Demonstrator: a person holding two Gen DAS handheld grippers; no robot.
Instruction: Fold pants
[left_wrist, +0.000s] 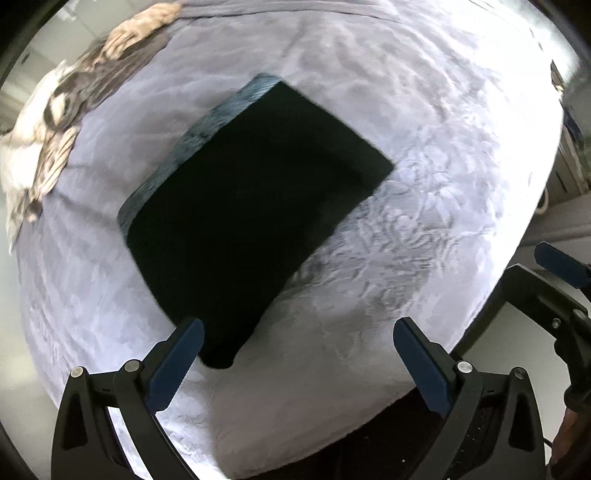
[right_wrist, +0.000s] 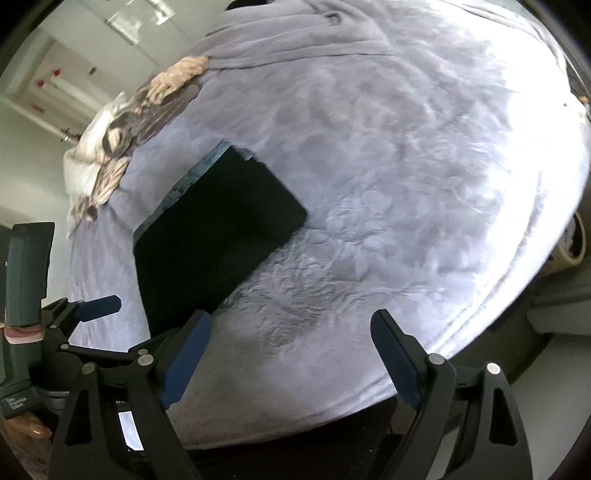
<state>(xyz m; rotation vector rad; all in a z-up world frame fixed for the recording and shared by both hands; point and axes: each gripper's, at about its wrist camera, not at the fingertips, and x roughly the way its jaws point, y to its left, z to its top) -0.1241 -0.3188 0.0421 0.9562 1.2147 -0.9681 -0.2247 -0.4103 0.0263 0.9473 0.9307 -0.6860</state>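
The black pants (left_wrist: 251, 206) lie folded into a flat rectangle on the pale lilac bed cover (left_wrist: 424, 184), with a grey-blue band along their far left edge. My left gripper (left_wrist: 298, 325) hangs open above the bed, its left finger over the pants' near corner, and it holds nothing. In the right wrist view the pants (right_wrist: 218, 236) sit left of centre. My right gripper (right_wrist: 291, 317) is open and empty over the cover, just right of the pants' near edge. A blue finger (right_wrist: 99, 307) of the left gripper shows at the left there.
A crumpled beige and grey patterned cloth (left_wrist: 48, 122) lies along the bed's far left edge, seen also in the right wrist view (right_wrist: 122, 147). The bed's near edge (right_wrist: 295, 432) drops to dark floor. A white cord (right_wrist: 570, 251) lies past the right side.
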